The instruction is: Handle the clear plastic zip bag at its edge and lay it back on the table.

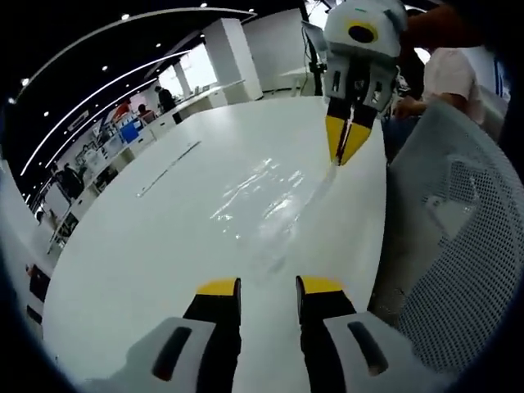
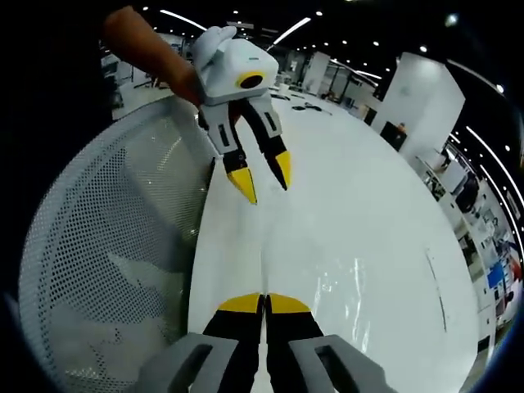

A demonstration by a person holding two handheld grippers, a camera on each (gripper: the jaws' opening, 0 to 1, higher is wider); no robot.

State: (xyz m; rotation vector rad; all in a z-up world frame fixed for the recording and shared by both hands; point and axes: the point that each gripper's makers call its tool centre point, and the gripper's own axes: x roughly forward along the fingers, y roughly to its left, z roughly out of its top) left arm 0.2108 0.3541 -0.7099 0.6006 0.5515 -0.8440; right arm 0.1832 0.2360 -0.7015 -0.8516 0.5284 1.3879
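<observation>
In the left gripper view, the left gripper (image 1: 268,286) is open and holds nothing. The clear bag (image 1: 270,201) lies on the white table (image 1: 123,254). In the right gripper view, the right gripper (image 2: 264,303) is pinched tight on the bag's edge

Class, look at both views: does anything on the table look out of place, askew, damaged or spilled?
Nothing spilled or broken. The one oddity is the bag: it lies crumpled on the table, with one edge drawn up toward the right gripper, whose fingers are shut there. The left gripper hovers open above the table.
</observation>
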